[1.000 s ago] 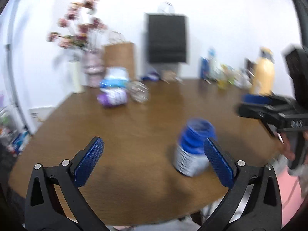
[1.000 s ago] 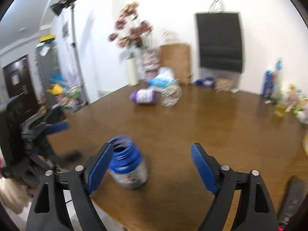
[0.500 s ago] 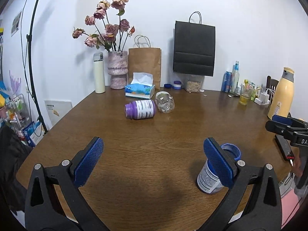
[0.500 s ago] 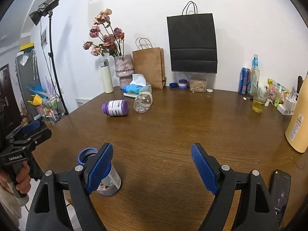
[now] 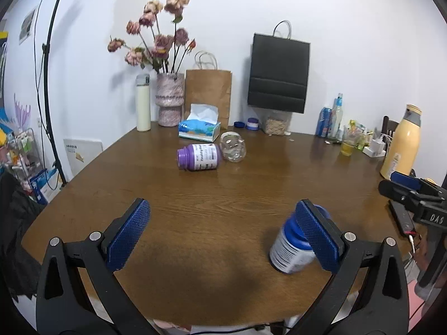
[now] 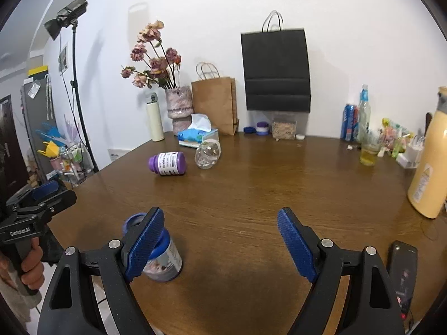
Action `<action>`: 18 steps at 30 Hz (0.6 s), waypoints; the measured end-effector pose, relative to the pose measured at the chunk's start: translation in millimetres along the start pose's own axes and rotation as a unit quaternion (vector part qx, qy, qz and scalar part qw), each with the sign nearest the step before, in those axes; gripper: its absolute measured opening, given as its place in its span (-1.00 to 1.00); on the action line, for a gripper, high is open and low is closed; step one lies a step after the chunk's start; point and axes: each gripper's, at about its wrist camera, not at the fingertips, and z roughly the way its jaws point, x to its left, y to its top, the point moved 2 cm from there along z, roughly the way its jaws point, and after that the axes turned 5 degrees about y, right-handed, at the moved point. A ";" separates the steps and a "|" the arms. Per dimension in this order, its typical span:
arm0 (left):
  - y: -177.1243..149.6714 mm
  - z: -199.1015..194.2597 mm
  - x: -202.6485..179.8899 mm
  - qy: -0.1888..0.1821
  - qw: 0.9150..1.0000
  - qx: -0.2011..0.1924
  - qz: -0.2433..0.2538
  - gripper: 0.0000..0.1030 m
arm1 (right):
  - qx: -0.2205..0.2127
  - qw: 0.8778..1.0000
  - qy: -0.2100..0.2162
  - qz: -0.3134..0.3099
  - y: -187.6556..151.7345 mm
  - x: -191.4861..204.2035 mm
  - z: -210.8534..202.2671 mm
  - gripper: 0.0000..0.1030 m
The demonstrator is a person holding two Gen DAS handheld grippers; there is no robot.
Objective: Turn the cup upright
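Both grippers are spread wide and carry nothing. The left gripper point(image 5: 223, 236) hangs over the near edge of the brown wooden table point(image 5: 223, 195); the right gripper point(image 6: 220, 240) does likewise beside it.

The blue-rimmed cup with a white printed label point(image 5: 290, 248) stands upright, mouth up, near the table's front edge. In the left wrist view it sits at about 4 o'clock, partly behind that gripper's right finger; in the right wrist view the same cup point(image 6: 164, 259) sits at about 8 o'clock behind the left finger. It lies outside both openings, and no pad can be confirmed as touching it.

Judgement: the flip appears done, and the wide jaws are consistent with a release and clearance.

At 12 o'clock, well apart, a purple jar with a white label point(image 5: 199, 157) lies on its side, touching or just beside a clear glass jar point(image 5: 233, 148), also tipped. If these count as cups, work remains there. A black phone point(image 6: 402, 268) lies at the right edge.
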 end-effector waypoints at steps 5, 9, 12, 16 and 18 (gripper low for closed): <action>-17.9 -42.0 -9.7 0.021 0.999 -0.042 0.028 1.00 | -0.041 0.998 -0.019 -0.037 -27.1 26.6 -48.0 0.70; -43.9 -79.0 -7.7 0.024 0.998 -0.061 0.016 1.00 | -0.044 0.999 -0.013 -0.018 -54.9 34.9 -80.6 0.70; -55.8 -100.9 -5.6 0.039 0.996 -0.083 0.017 1.00 | -0.036 0.999 0.002 0.001 -78.8 41.4 -94.0 0.70; -63.9 -109.6 -8.6 0.030 0.996 -0.078 0.018 1.00 | -0.031 1.000 0.002 -0.001 -90.7 50.7 -95.0 0.70; -64.5 -109.8 -10.2 0.028 0.996 -0.079 0.023 1.00 | -0.032 0.999 0.004 -0.001 -89.5 52.4 -93.7 0.70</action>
